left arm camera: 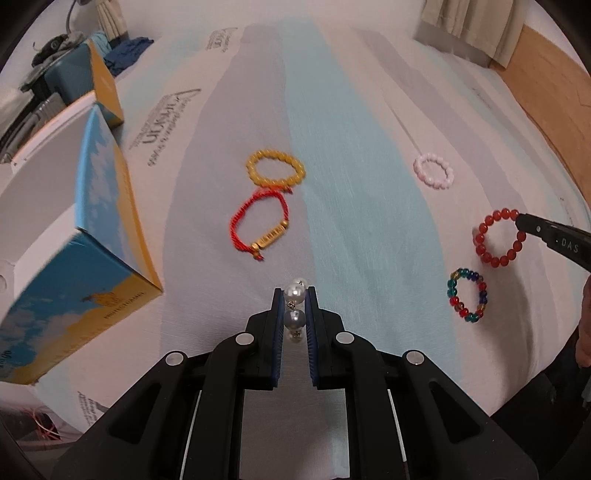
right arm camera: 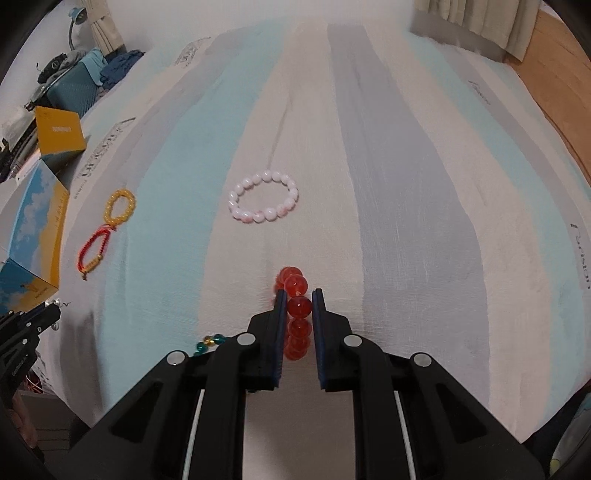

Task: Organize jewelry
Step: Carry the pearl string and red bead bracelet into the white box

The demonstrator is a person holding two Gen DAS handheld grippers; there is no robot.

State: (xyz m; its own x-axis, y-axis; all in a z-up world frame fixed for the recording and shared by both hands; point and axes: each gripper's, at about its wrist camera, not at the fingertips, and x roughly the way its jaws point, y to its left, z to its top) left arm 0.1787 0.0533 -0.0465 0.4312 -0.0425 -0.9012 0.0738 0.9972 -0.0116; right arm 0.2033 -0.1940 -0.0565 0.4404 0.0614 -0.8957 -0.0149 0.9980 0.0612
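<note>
My left gripper (left arm camera: 294,295) is shut on a pearl bracelet (left arm camera: 295,315), held above the striped bedsheet. My right gripper (right arm camera: 299,297) is shut on a red bead bracelet (right arm camera: 297,306); that bracelet (left arm camera: 498,236) hangs as a ring from the right gripper's fingertips (left arm camera: 524,221) in the left wrist view. On the sheet lie a yellow bead bracelet (left arm camera: 275,168), a red cord bracelet with a gold bar (left arm camera: 258,225), a pink bead bracelet (left arm camera: 434,171) and a multicoloured bead bracelet (left arm camera: 467,295). An open blue and yellow box (left arm camera: 92,229) stands to the left.
The box's yellow lid (right arm camera: 61,134) stands up behind it. A teal suitcase (right arm camera: 74,92) with clothes and a lamp is at the far left. Curtains (right arm camera: 476,22) and wooden floor (left arm camera: 546,92) lie beyond the bed on the right.
</note>
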